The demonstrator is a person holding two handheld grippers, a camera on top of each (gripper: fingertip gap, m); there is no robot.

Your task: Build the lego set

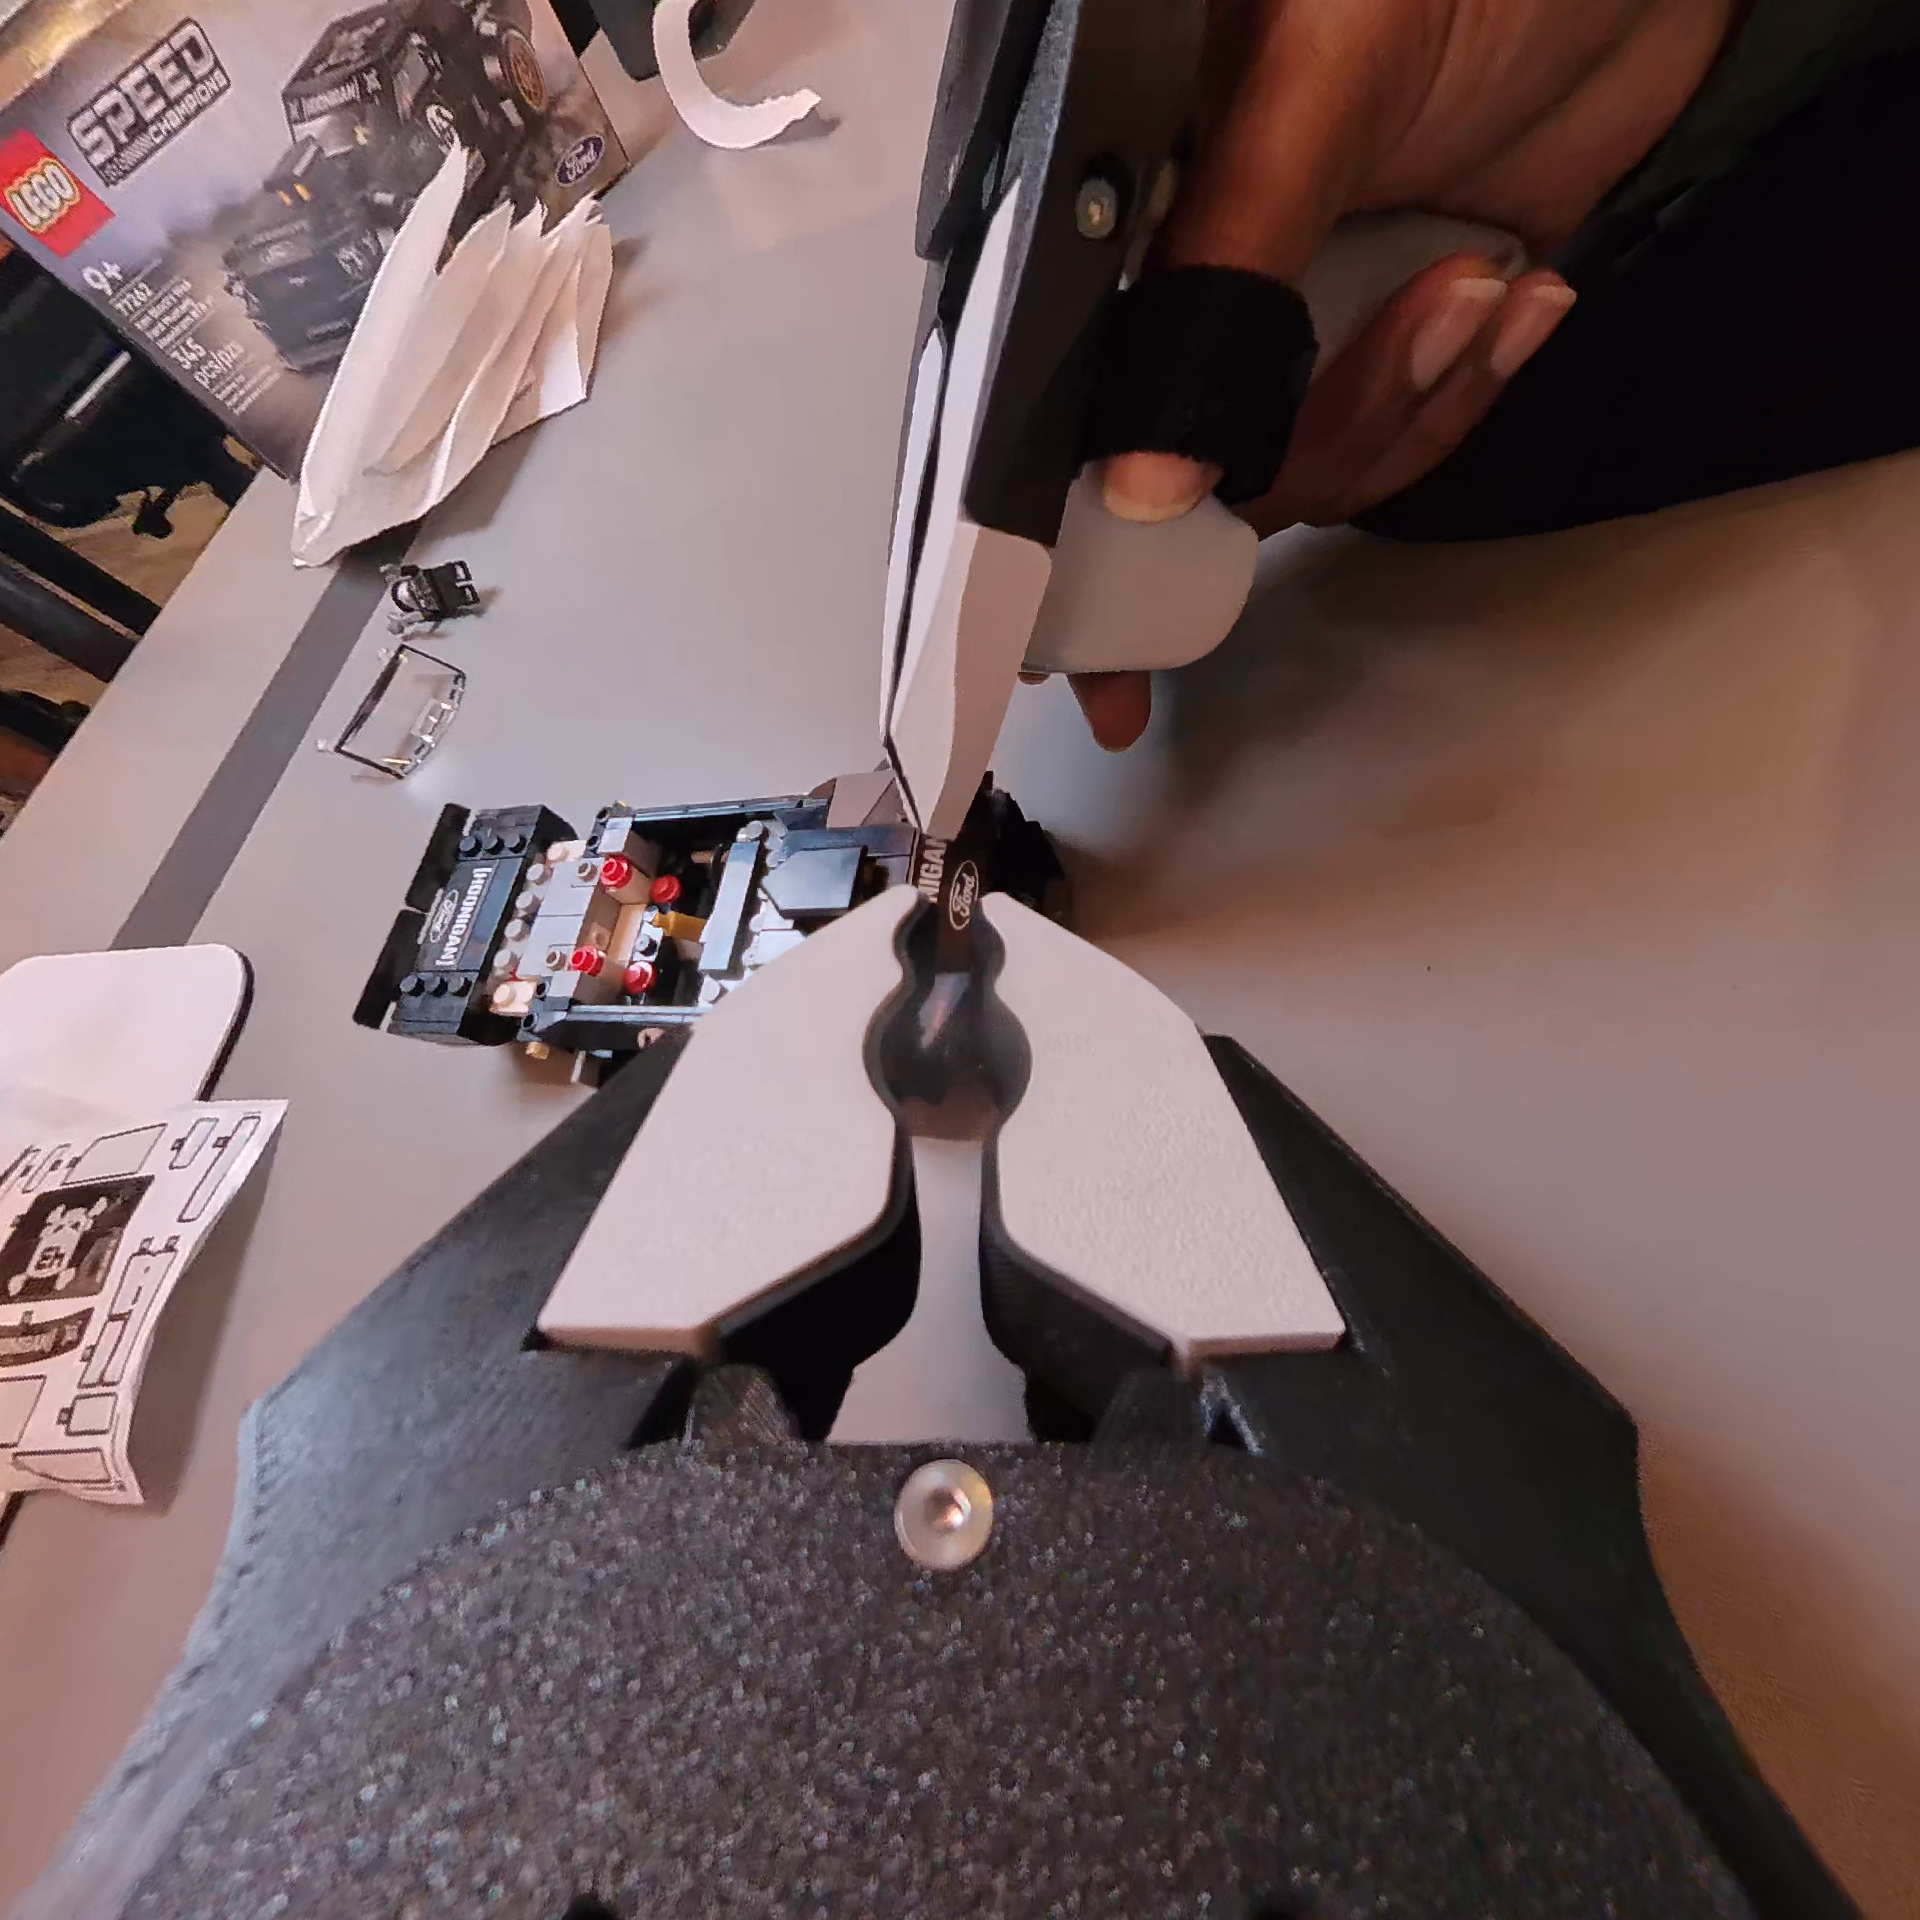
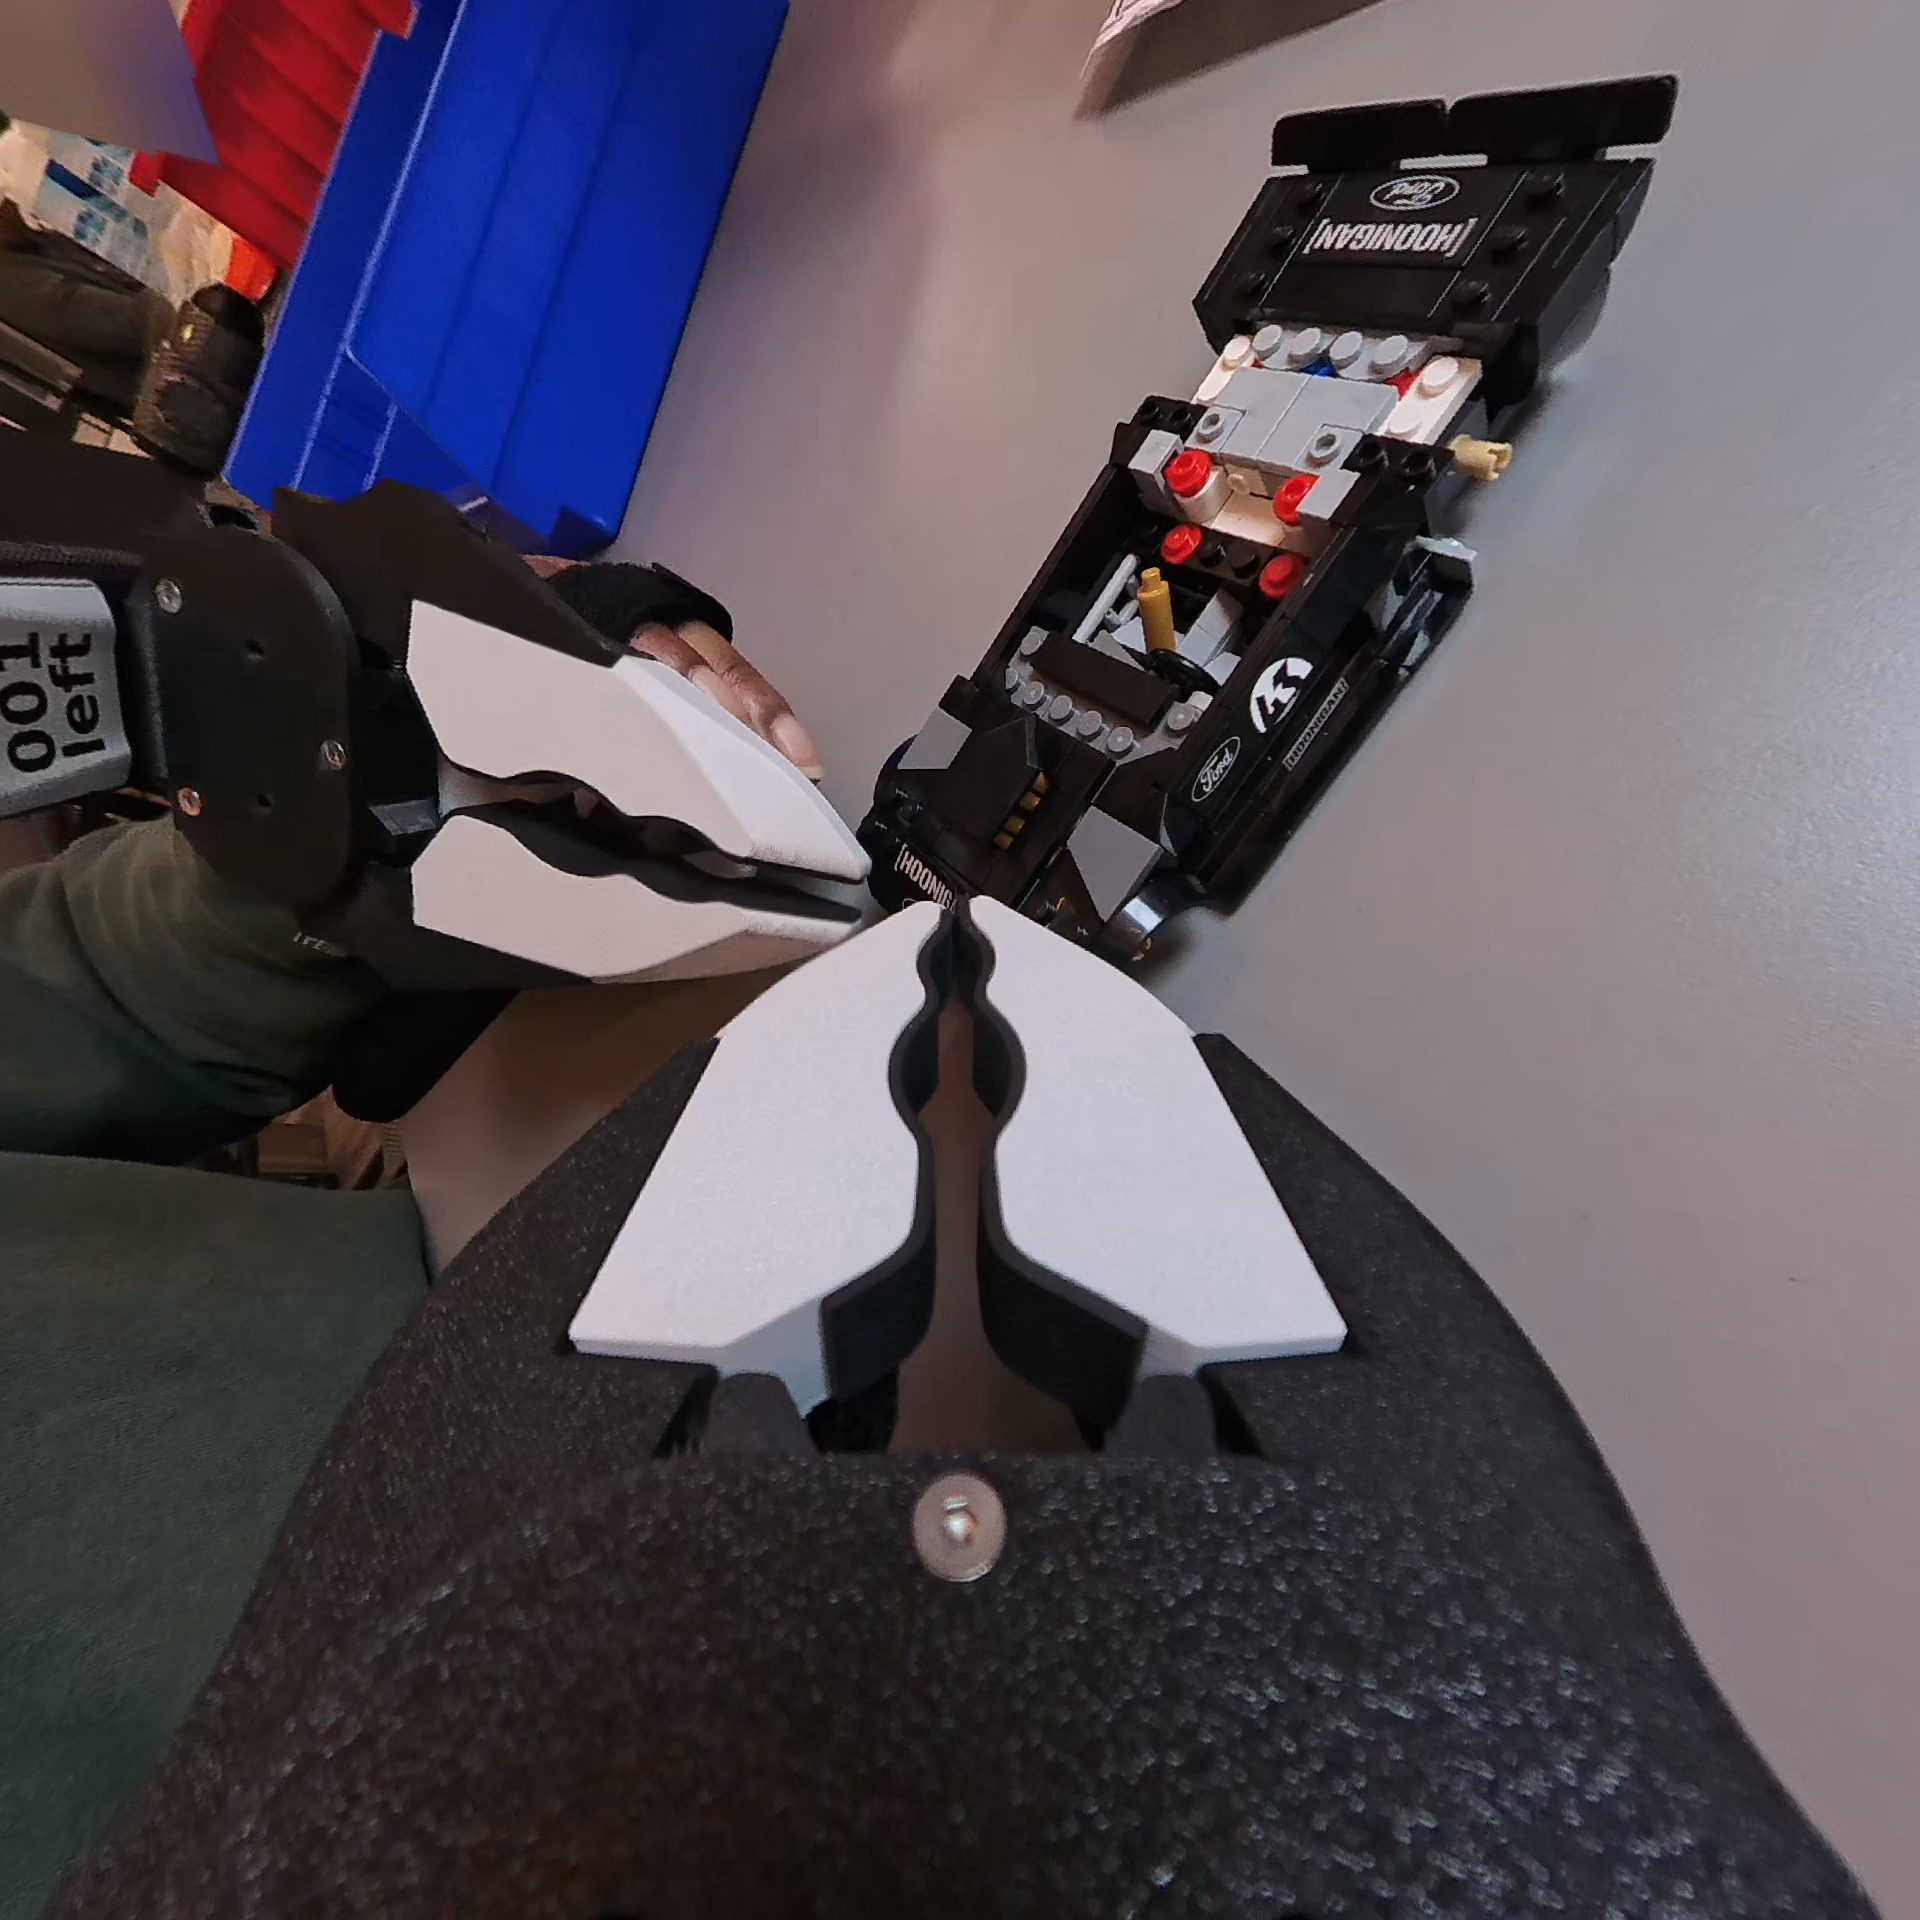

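Note:
A partly built black Lego car lies on the grey table, its open middle showing red and grey studs. It also shows in the right wrist view. My left gripper is shut on a thin black printed strip at the car's front end. My right gripper comes down from above, shut, with its tips against the strip's far end. I cannot tell if it pinches the strip. In the right wrist view my right gripper is at the car's nose, and the left gripper meets it from the left.
The Lego box and white paper bags stand at the far left. A clear windscreen piece and a small black part lie beyond the car. A sticker sheet lies near left. A blue bin stands past the table. Left and right tips are no more than a few centimetres apart. Left tips and right tips are each some 25 centimetres from the clear windscreen piece.

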